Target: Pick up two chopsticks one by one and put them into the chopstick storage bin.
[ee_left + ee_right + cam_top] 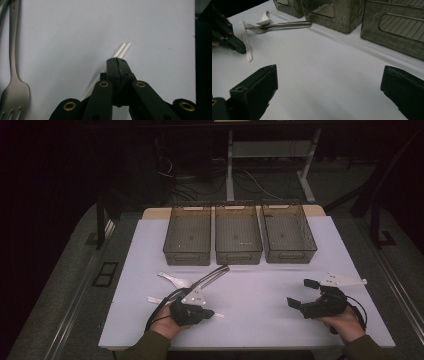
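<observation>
A pair of white chopsticks (155, 300) lies side by side on the white table top (260, 320). My left gripper (210, 312) is shut, jaws pressed flat together, its tip low over the chopsticks (122, 48), which run out from under it. In the right gripper view the left gripper (237, 46) sits right beside the chopsticks (245, 40); I cannot tell whether it touches them. My right gripper (302, 293) rests open at the front right, and between its jaws (329, 72) is only bare table. Two metal forks (210, 275) and a white spoon (172, 279) lie behind the left gripper.
Three dark see-through bins (187, 235) (238, 234) (289, 232) stand in a row at the table's back. One fork (15, 82) lies close to the left gripper's left side. In the right gripper view the bins (392, 27) loom nearby.
</observation>
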The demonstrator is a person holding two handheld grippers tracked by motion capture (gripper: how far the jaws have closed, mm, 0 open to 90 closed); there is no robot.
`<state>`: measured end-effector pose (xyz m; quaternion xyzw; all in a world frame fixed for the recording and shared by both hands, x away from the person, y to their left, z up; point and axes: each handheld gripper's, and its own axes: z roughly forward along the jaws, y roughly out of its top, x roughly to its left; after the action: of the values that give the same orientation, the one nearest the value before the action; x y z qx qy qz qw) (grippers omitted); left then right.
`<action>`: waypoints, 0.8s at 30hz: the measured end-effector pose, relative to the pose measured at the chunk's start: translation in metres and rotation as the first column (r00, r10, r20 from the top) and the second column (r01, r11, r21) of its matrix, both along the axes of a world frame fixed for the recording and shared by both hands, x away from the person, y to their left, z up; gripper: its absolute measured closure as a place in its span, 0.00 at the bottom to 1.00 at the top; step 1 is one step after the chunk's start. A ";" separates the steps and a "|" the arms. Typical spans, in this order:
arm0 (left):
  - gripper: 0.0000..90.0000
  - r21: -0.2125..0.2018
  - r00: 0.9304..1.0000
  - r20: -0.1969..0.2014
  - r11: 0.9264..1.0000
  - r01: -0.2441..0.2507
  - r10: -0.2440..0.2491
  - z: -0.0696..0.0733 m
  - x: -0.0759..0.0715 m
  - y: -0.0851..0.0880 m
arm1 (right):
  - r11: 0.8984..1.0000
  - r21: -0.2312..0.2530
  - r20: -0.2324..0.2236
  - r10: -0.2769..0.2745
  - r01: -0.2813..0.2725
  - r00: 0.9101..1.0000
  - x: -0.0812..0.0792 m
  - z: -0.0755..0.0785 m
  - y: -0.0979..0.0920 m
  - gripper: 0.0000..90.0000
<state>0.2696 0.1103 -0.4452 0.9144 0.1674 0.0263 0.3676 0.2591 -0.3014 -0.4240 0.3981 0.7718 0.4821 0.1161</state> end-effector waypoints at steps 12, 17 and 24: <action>0.99 0.015 0.999 0.026 0.999 -0.035 0.035 0.001 0.014 -0.011 | 1.000 0.003 -0.001 0.002 -0.002 1.000 0.000 0.000 0.000 0.01; 0.99 0.020 0.998 0.034 0.998 -0.057 0.056 0.001 0.020 -0.015 | 1.000 0.004 -0.003 0.000 0.000 1.000 0.000 0.000 0.000 0.01; 0.99 0.025 0.996 0.038 0.996 -0.083 0.082 0.001 0.025 -0.020 | 1.000 0.001 -0.004 0.001 -0.001 1.000 0.000 0.000 0.000 0.01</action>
<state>0.2948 0.0902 -0.4444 0.9108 0.1977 0.0607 0.3572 0.2595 -0.3014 -0.4242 0.3989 0.7718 0.4818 0.1141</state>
